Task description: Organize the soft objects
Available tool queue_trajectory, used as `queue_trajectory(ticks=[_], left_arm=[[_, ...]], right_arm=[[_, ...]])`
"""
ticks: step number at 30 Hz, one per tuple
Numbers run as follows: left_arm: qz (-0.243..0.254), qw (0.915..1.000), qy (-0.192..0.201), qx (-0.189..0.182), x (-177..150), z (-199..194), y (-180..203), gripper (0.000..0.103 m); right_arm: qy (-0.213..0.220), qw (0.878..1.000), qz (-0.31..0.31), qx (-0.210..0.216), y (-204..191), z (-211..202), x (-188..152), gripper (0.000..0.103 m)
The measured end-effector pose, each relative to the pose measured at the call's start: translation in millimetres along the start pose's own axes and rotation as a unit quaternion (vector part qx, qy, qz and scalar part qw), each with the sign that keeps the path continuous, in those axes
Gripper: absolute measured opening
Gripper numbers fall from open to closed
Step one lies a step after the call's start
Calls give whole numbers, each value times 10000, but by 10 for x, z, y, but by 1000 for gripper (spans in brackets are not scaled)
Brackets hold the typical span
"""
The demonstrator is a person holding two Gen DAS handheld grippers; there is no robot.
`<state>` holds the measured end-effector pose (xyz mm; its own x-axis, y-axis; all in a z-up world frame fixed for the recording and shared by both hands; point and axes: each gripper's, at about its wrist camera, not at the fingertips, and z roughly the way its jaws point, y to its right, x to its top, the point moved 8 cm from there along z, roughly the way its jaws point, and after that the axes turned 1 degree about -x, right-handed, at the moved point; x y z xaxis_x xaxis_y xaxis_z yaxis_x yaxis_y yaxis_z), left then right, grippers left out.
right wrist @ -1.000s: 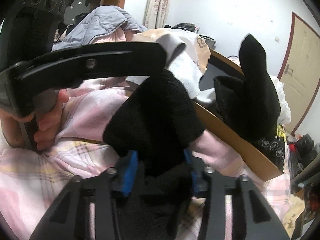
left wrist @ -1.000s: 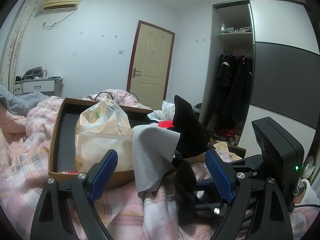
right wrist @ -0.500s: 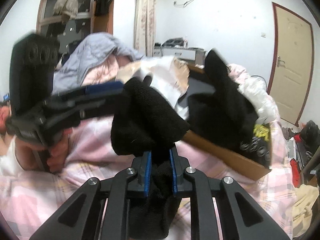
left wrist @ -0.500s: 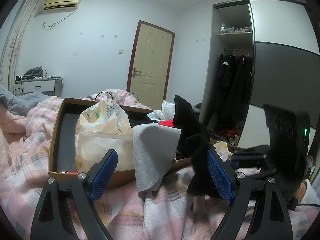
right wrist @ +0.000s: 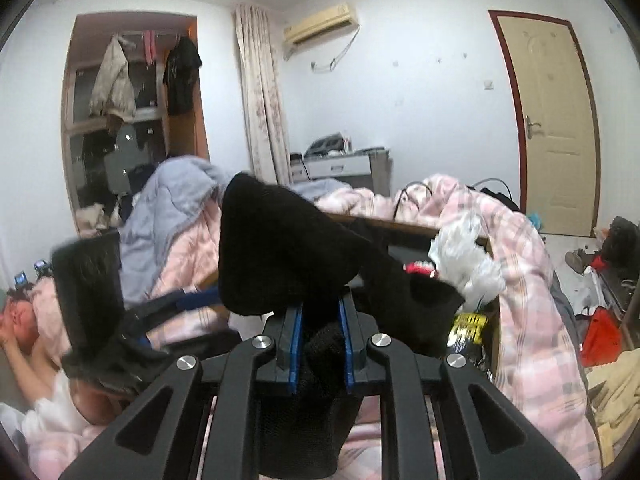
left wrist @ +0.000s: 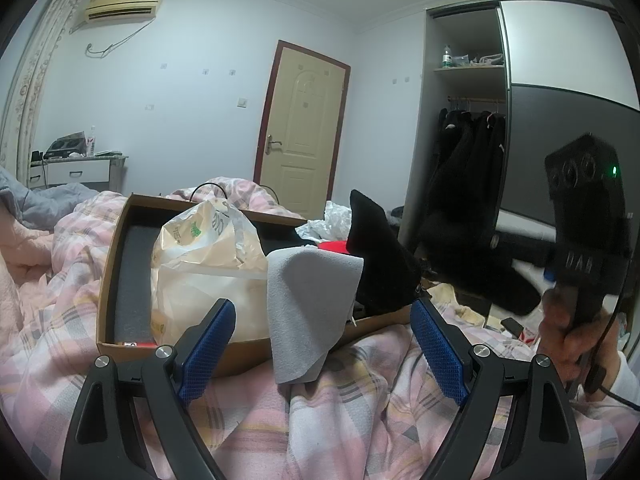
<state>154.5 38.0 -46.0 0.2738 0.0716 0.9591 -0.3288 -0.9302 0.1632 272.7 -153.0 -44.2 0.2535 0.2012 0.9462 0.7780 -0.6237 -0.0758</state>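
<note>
From your left wrist camera, your left gripper (left wrist: 322,344) stands wide open with nothing in it, above the pink quilt (left wrist: 248,420). Ahead, a grey cloth (left wrist: 308,304) hangs over the wall of the cardboard box (left wrist: 105,280).

Only your right wrist camera shows the grip: your right gripper (right wrist: 320,320) is closed on a black sock (right wrist: 280,252), raised before the box.

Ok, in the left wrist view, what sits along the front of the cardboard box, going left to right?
Cardboard box's left wall → cream plastic bag → grey cloth draped over the front edge → black sock standing up at the right end.
</note>
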Motion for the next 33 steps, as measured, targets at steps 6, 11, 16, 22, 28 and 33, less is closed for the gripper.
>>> queue_trajectory(ticks=[6, 11, 16, 22, 28, 33], left_arm=[[0, 10000, 0, 0, 1, 0, 0, 88], [-1, 10000, -1, 0, 1, -1, 1, 88], [0, 10000, -1, 1, 2, -1, 2, 88], [-1, 10000, -1, 1, 3, -1, 3, 88], [-1, 10000, -3, 2, 4, -1, 4, 88], [-4, 10000, -2, 1, 4, -2, 5, 88]], right_arm=[[308, 9995, 8, -92, 58, -102, 225, 13], [516, 9984, 30, -234, 134, -53, 428, 13], [673, 9971, 190, -299, 165, 42, 586, 13], [75, 9984, 271, -497, 222, 469, 414, 13], [-713, 9944, 229, -739, 171, 788, -20, 13], [-731, 9926, -41, -968, 102, 740, -13, 22]])
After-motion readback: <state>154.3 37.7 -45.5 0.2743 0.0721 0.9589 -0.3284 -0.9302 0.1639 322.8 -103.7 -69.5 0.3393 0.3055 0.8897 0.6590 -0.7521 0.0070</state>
